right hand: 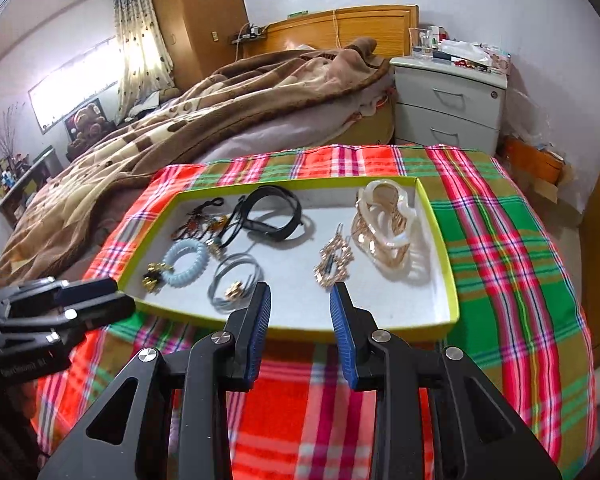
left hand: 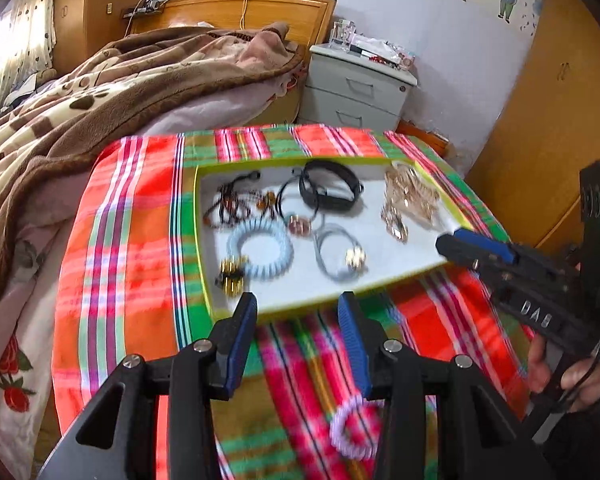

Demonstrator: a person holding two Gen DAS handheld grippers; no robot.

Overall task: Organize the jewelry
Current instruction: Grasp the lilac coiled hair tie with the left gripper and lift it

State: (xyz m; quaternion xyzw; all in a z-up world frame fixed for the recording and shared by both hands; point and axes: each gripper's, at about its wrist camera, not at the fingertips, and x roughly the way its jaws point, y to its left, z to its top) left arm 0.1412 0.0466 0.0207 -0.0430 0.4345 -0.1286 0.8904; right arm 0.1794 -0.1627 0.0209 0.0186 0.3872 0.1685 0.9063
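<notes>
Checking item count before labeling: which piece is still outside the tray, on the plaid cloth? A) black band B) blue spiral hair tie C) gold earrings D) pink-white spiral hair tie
D: the pink-white spiral hair tie lies on the plaid cloth near the left gripper, outside the tray.

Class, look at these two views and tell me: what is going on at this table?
A person is sorting jewelry with two tools. Both the left hand-held gripper and the right hand-held gripper are open and empty, near the front edge of the shallow yellow-green rimmed tray. The tray already holds a pale blue spiral hair tie, a black band and gold pieces. A pink-white spiral hair tie lies outside on the plaid cloth.
</notes>
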